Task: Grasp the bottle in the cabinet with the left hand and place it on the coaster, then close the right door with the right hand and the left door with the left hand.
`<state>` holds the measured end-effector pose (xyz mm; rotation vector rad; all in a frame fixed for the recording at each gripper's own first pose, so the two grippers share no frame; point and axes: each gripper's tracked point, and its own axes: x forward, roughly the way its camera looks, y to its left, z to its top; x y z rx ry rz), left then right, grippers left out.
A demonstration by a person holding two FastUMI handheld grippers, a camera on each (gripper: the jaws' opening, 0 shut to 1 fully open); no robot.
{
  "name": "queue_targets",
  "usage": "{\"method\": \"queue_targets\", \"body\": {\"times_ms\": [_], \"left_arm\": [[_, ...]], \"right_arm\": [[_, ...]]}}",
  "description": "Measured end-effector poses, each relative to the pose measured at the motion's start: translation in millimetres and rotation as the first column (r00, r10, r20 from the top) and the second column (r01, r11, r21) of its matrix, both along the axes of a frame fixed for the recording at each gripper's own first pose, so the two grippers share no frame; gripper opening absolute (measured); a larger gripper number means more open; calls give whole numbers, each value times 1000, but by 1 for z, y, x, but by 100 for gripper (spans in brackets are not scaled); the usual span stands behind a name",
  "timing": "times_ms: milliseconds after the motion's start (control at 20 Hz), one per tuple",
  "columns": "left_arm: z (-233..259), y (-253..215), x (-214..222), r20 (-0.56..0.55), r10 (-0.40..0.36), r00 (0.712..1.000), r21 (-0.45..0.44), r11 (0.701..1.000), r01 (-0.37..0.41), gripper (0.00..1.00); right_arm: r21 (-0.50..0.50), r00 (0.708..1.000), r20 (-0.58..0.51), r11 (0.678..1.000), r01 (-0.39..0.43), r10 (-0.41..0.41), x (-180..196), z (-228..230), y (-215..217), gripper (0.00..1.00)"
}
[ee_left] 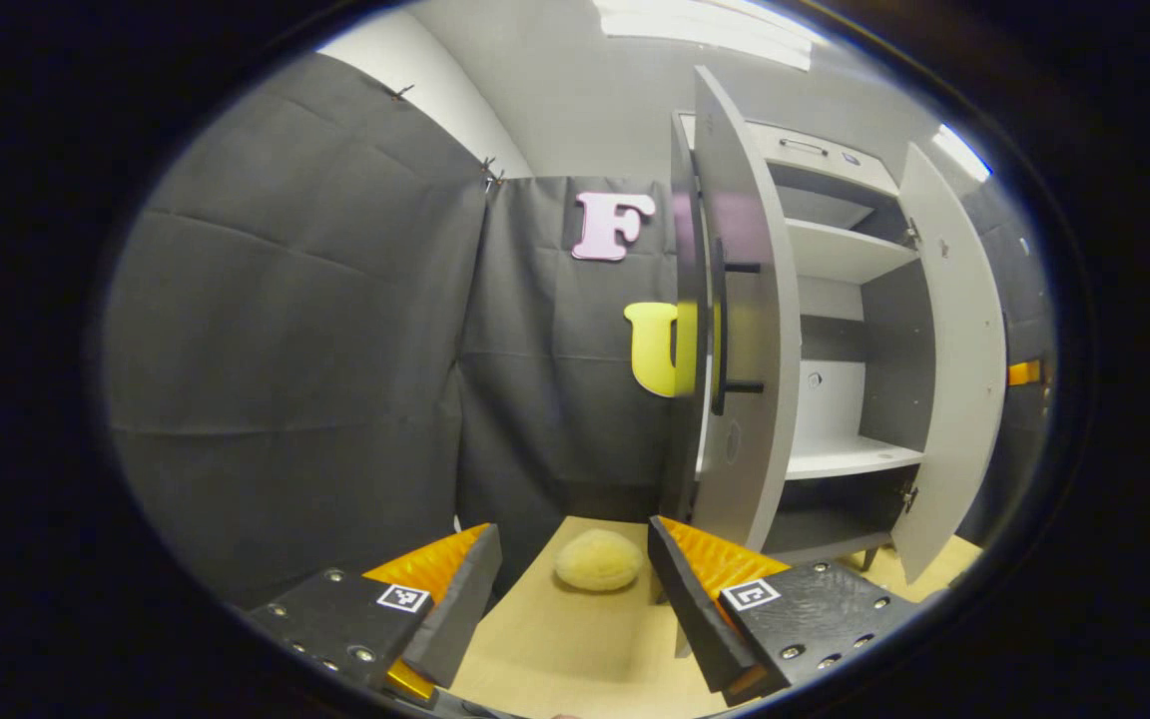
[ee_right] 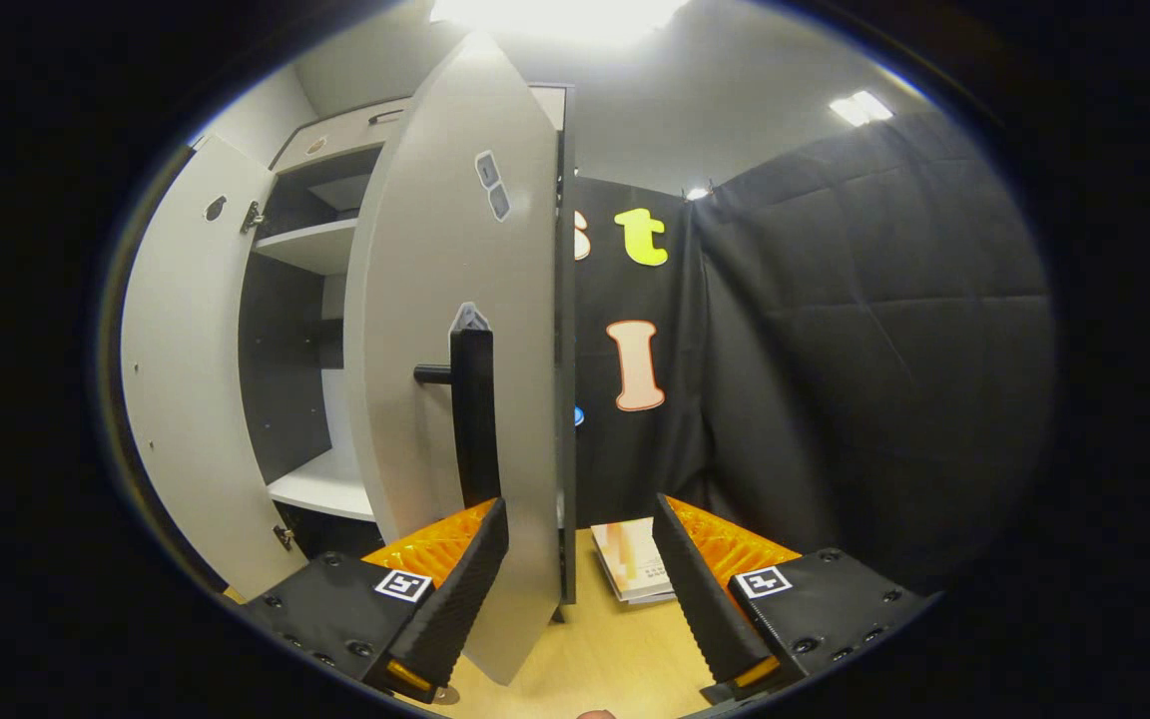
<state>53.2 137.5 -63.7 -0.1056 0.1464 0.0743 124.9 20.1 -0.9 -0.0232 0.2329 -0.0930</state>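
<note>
The grey cabinet (ee_left: 840, 300) stands with both doors swung out. In the left gripper view its left door (ee_left: 745, 399), with a black bar handle (ee_left: 721, 330), is edge-on just beyond my right finger, and the right door (ee_left: 954, 379) hangs open farther off. A round pale-yellow pad (ee_left: 598, 559), seemingly the coaster, lies on the wooden table ahead of my left gripper (ee_left: 573, 529), which is open and holds nothing. In the right gripper view the right door (ee_right: 425, 330) and its black handle (ee_right: 475, 419) are close. The door's free edge stands between the fingers of my open right gripper (ee_right: 580, 502).
White shelves (ee_left: 850, 457) cross the cabinet's dark inside. A thin booklet (ee_right: 635, 571) lies on the wooden table (ee_right: 615, 649) by the right door's foot. The left door (ee_right: 186, 379) is open at the left in the right gripper view. Black cloth walls close in behind.
</note>
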Motion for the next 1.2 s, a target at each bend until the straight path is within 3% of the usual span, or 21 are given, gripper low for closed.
{"method": "queue_targets", "body": {"times_ms": [650,1000,1200], "left_arm": [[-11,46,-17,-29,63,998,10,998,-62,91],[2,47,6,-24,23,999,-28,999,-23,90],[30,52,36,-2,-9,1000,14,1000,9,90]], "right_arm": [[87,981,-28,978,-190,193,21,-21,97,95],[72,981,-10,979,-192,193,1,-21,95,95],[54,981,0,979,-196,196,-15,-24,94,95]]}}
